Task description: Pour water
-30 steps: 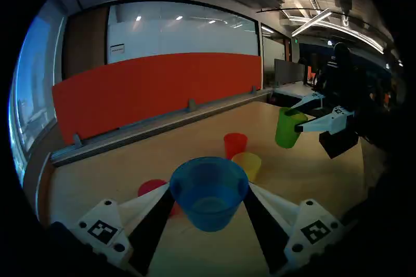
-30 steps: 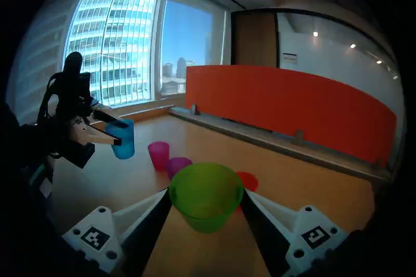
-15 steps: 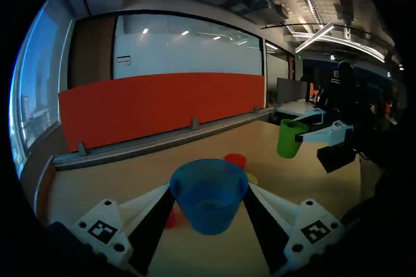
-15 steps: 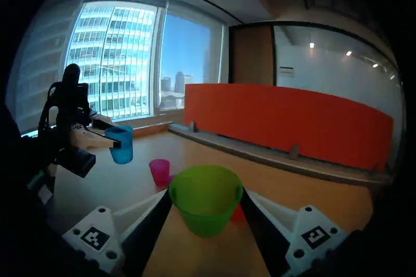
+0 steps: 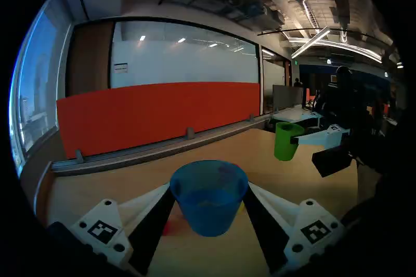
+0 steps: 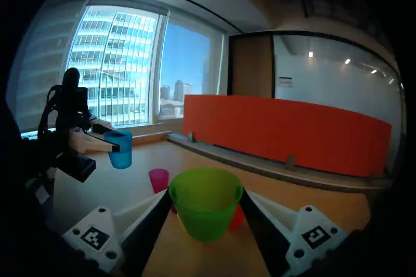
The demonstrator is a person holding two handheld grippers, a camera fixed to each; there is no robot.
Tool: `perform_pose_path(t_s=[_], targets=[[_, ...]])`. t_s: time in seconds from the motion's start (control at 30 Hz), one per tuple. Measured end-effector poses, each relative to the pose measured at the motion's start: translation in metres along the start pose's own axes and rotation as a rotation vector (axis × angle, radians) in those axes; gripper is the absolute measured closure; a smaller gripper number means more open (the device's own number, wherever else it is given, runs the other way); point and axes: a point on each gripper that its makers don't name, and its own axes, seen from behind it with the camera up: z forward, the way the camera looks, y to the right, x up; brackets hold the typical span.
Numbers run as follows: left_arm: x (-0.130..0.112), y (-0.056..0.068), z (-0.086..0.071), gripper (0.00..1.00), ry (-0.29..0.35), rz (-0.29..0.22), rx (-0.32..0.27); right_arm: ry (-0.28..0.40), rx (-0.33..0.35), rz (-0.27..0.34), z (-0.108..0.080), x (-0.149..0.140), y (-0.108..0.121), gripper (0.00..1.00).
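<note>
In the left gripper view my left gripper is shut on a translucent blue cup, held upright above the wooden table. Farther right in that view hangs the green cup in the other gripper. In the right gripper view my right gripper is shut on that green cup, also upright. The blue cup appears at the left there, gripped by the left gripper.
A pink cup and a red cup stand on the table below the green cup. An orange divider panel runs along the table's far edge. Tall windows lie beyond the left gripper.
Both grippers have risen with their cups, so the cups on the table have dropped lower in view and are now mostly hidden behind the held cups.
</note>
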Motion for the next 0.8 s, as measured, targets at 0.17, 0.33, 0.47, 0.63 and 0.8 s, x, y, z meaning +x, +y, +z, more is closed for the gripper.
perform_pose_path(t_s=[0.17,0.33,0.47,0.63,0.8], targets=[[0.008,0.001,-0.001,0.14,0.029,-0.003,0.004,0.011,-0.002,0.004,0.0,0.003,0.0,0.07],[0.013,0.004,-0.002,0.14,0.048,-0.008,-0.002,0.014,0.002,0.008,0.0,0.004,-0.001,0.07],[0.016,0.003,-0.004,0.14,0.059,0.005,0.002,0.015,0.003,0.004,-0.001,0.005,-0.001,0.07],[0.019,0.003,-0.005,0.14,0.068,0.025,0.009,0.02,0.011,0.003,-0.001,0.007,-0.004,0.07],[0.022,0.003,-0.003,0.14,0.083,0.046,0.01,0.027,0.021,0.002,-0.001,0.009,-0.006,0.07]])
